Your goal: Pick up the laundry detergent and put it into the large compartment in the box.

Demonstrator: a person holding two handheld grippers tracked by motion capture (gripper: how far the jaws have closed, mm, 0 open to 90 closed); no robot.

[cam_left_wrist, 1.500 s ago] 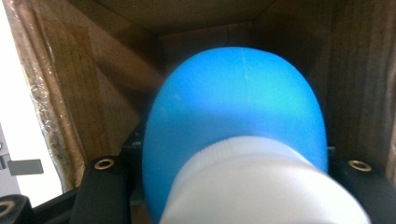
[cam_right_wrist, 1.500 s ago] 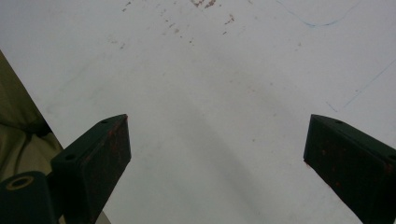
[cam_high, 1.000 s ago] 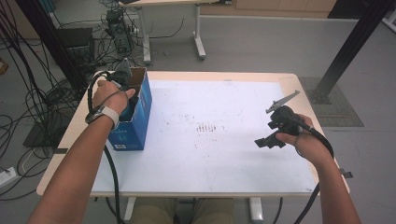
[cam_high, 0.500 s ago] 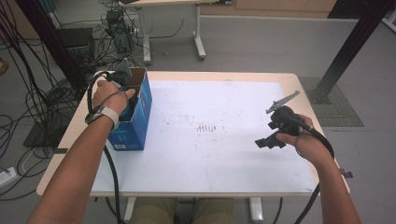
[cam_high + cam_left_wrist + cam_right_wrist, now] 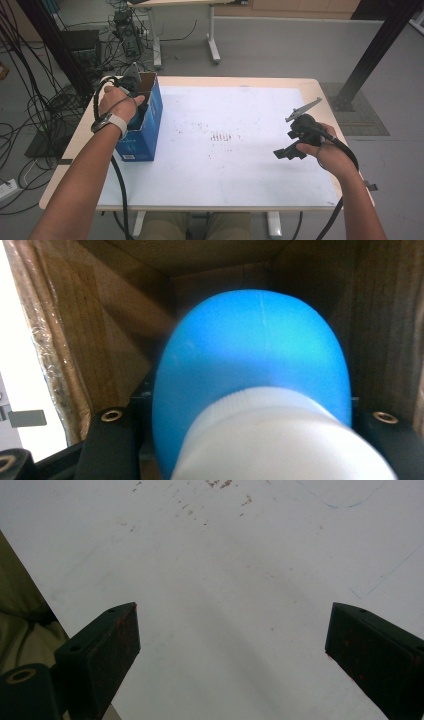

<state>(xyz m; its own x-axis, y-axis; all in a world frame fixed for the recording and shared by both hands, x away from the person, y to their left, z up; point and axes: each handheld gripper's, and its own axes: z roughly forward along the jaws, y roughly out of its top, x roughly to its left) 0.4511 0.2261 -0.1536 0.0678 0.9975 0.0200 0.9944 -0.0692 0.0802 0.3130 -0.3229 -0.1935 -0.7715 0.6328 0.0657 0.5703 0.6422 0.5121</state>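
We see the left gripper (image 5: 131, 86) down inside the box (image 5: 146, 131), jaws clamped on a blue bottle (image 5: 250, 370); the right gripper (image 5: 232, 655) hovers over the table (image 5: 235, 165), jaws wide apart.

You work at a light wooden tabletop (image 5: 320, 87) covered with a white sheet (image 5: 225, 150) that has small brown marks. The floor (image 5: 280, 45) around you is grey. Beyond the hand-held gripper (image 5: 292, 147), a black post (image 5: 372, 55) stands on a dark mat (image 5: 362, 112). Black cables (image 5: 30, 95) lie far across the tabletop from it, and another table's white legs (image 5: 212, 35) stand behind.
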